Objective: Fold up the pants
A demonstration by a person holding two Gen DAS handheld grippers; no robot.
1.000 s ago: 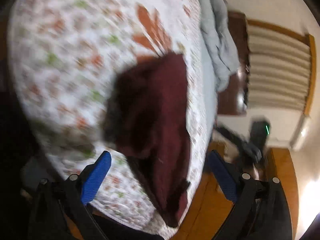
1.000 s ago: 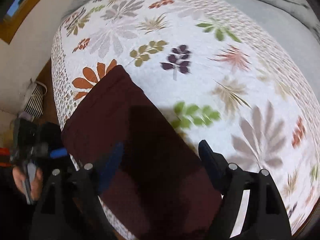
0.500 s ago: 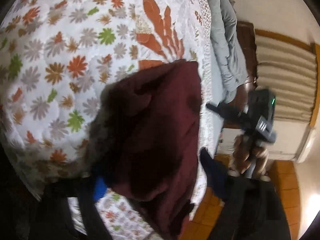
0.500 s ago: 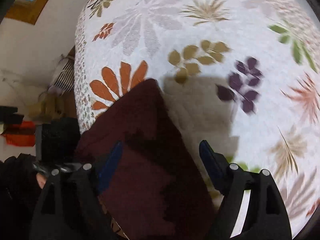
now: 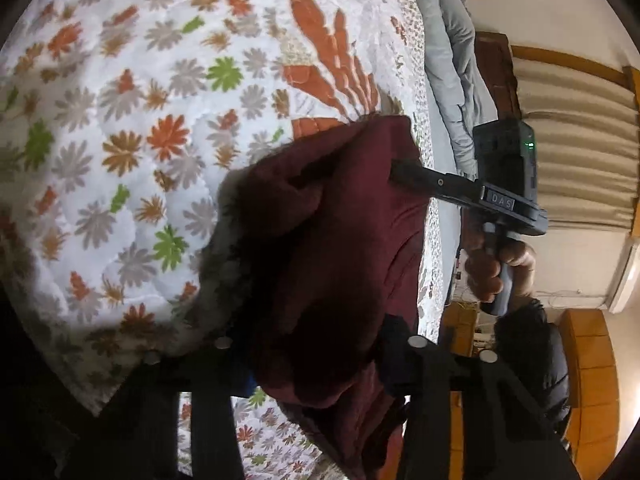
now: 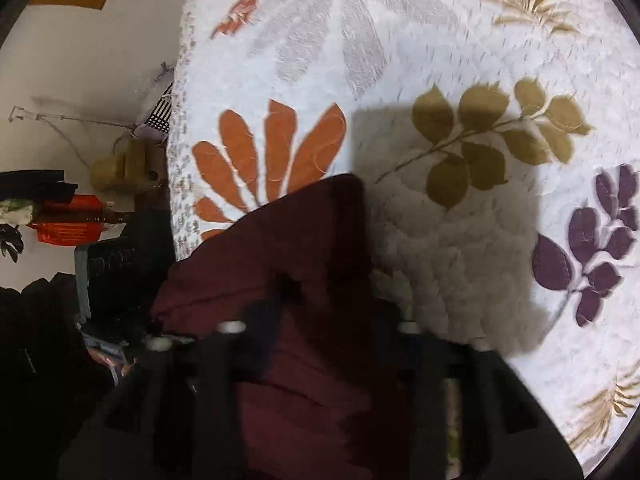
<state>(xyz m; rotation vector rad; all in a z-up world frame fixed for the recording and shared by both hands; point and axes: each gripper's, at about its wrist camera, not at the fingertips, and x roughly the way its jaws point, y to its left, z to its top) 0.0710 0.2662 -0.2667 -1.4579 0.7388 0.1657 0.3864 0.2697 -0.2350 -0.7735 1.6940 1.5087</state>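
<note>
The dark maroon pants (image 5: 320,248) are seen lying on the flowered quilt of the bed (image 5: 132,128), along the quilt's edge nearest the wooden floor (image 5: 592,360), with their long axis running along that edge, from the large orange leaf print (image 6: 272,152) back toward both cameras. Both claws have just been closing, with cloth of the pants between their jaws. In the left wrist view, the left claw (image 5: 316,356) is seen clamped over a bunched hump of the pants at their near end; in the right wrist view, the right claw (image 6: 320,320) is set on the pants close to the corner by the orange leaf, and its pads appear pressed into the cloth. The pants thus lie directly ahead of and beneath each claw, and the coming fold is judged to turn on carrying one end along the long axis onto the other. The fingertips of both claws are buried in dark fabric and cannot be made out clearly, and the waistband and legs cannot be told apart.
</note>
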